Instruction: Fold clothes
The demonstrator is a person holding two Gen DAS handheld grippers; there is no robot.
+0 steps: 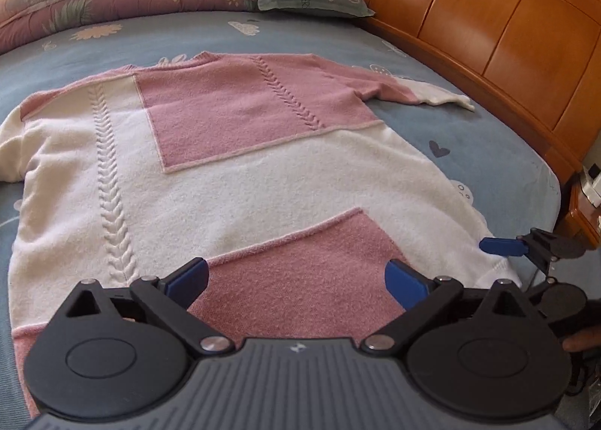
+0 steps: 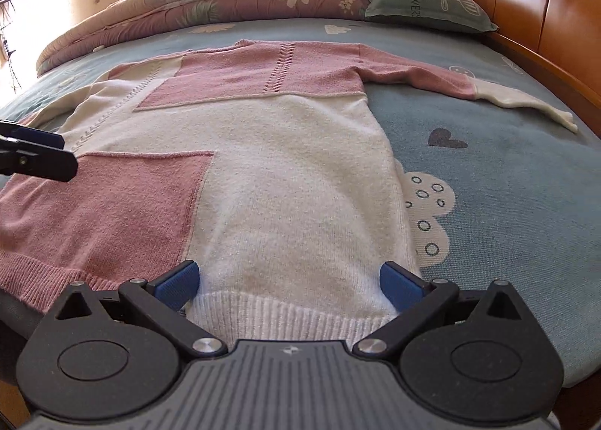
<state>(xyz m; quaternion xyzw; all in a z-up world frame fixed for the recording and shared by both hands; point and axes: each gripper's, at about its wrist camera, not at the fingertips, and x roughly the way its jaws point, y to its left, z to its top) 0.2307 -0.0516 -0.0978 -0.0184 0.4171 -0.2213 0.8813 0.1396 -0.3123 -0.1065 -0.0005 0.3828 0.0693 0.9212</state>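
— Fingers on both grippers?
— Left gripper (image 1: pixel 296 279) spread wide, nothing pinched; right gripper (image 2: pixel 289 285) likewise.
— And the sweater (image 1: pixel 233 167)?
— Flat on the bed (image 2: pixel 488 174), its hem between and just under each pair of fingers, body stretching away ahead.

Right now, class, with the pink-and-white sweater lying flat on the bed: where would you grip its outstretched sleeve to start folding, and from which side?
Grip the sleeve at its white cuff end, coming from the headboard side. It lies flat, stretched away from the sweater body, so the free tip lifts easily and carries inward across the chest.
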